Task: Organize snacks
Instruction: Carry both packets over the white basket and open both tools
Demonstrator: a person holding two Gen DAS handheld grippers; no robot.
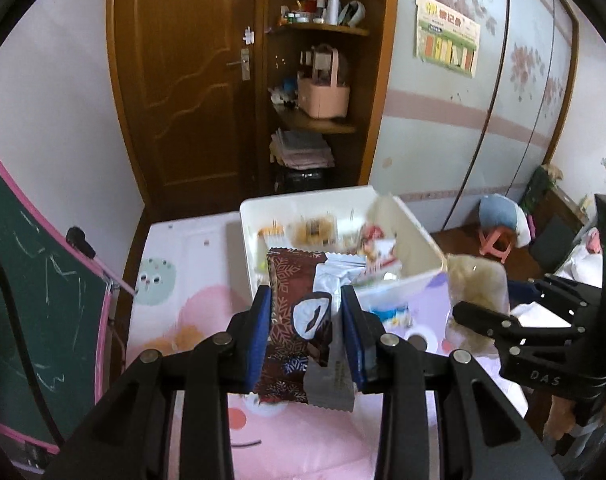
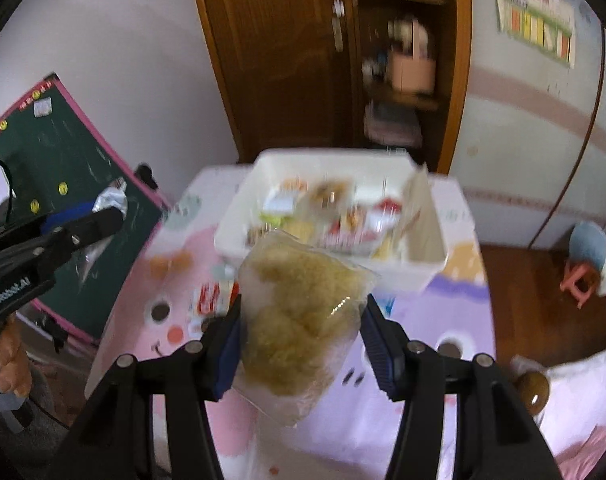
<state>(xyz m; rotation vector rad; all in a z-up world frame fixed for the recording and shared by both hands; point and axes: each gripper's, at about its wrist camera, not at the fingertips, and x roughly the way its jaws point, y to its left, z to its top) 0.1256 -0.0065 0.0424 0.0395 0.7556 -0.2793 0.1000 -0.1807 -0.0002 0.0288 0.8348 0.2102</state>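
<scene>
Tongs both loaded: my left tongs [image 1: 307, 320] clench two wrappers [image 1: 299, 308], my right tongs [image 2: 301, 340] squeeze a noodle bag [image 2: 299, 320]; bin [image 1: 403, 280] at twelve o'clock.

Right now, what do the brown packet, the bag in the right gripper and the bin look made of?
Brown packet: glossy printed foil-like film, crimped ends. Bag: thin clear plastic, creased, showing yellowish contents. Bin: smooth white, probably rigid plastic.

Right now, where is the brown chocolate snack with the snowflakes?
In the left wrist view, the brown snack packet is pinched in the left gripper beside a silver packet, held above the pink table cover, just before the white bin.
</scene>
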